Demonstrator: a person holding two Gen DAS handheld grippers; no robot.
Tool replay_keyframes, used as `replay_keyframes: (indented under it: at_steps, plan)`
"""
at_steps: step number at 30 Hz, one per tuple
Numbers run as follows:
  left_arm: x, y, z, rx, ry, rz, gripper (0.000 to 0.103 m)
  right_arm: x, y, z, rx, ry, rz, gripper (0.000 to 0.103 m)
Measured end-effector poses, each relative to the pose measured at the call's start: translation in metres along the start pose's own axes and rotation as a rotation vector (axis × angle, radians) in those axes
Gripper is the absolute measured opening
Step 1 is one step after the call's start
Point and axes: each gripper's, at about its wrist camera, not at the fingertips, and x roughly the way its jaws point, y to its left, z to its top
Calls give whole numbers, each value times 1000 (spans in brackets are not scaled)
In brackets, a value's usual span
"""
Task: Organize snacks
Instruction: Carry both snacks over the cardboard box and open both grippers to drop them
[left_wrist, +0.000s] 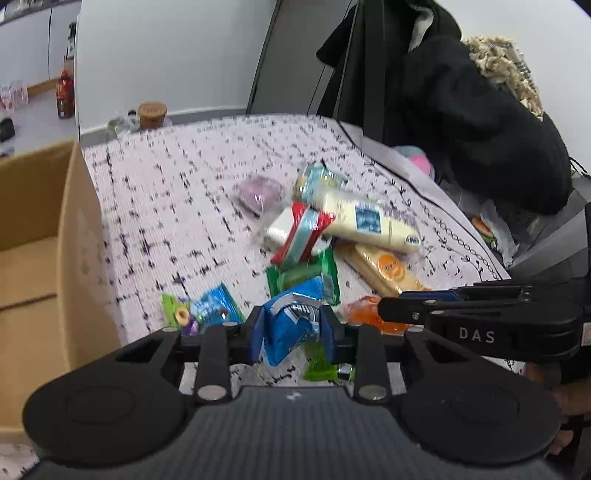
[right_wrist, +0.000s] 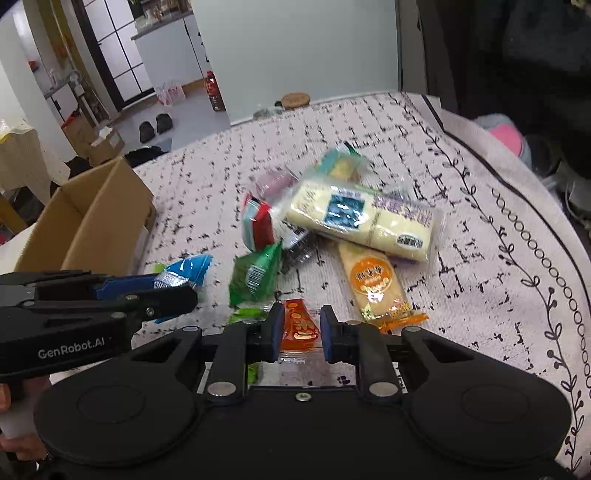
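Note:
A pile of snack packets lies on a patterned cloth (right_wrist: 461, 229). My left gripper (left_wrist: 291, 332) is shut on a blue snack packet (left_wrist: 291, 317), held above the cloth; it also shows in the right wrist view (right_wrist: 184, 275). My right gripper (right_wrist: 299, 332) has its jaws around an orange snack packet (right_wrist: 300, 326), which still rests on the cloth; the pads look close to it. In the pile are a long pale yellow packet (right_wrist: 362, 221), an orange-labelled biscuit packet (right_wrist: 373, 284), a green packet (right_wrist: 253, 277), a red and teal packet (right_wrist: 256, 225) and a purple one (left_wrist: 256, 194).
An open cardboard box (left_wrist: 40, 258) stands at the left edge of the cloth, also in the right wrist view (right_wrist: 96, 218). Dark coats (left_wrist: 461, 99) hang at the right. A wooden-lidded jar (left_wrist: 151, 114) sits at the far edge. A green and blue packet (left_wrist: 199, 310) lies near my left gripper.

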Motion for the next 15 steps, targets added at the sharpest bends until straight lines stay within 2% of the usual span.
replay_keyframes:
  at_steps: [15]
  plan:
    - [-44, 15, 8, -12, -124, -21, 29, -25, 34, 10, -12, -92, 29, 17]
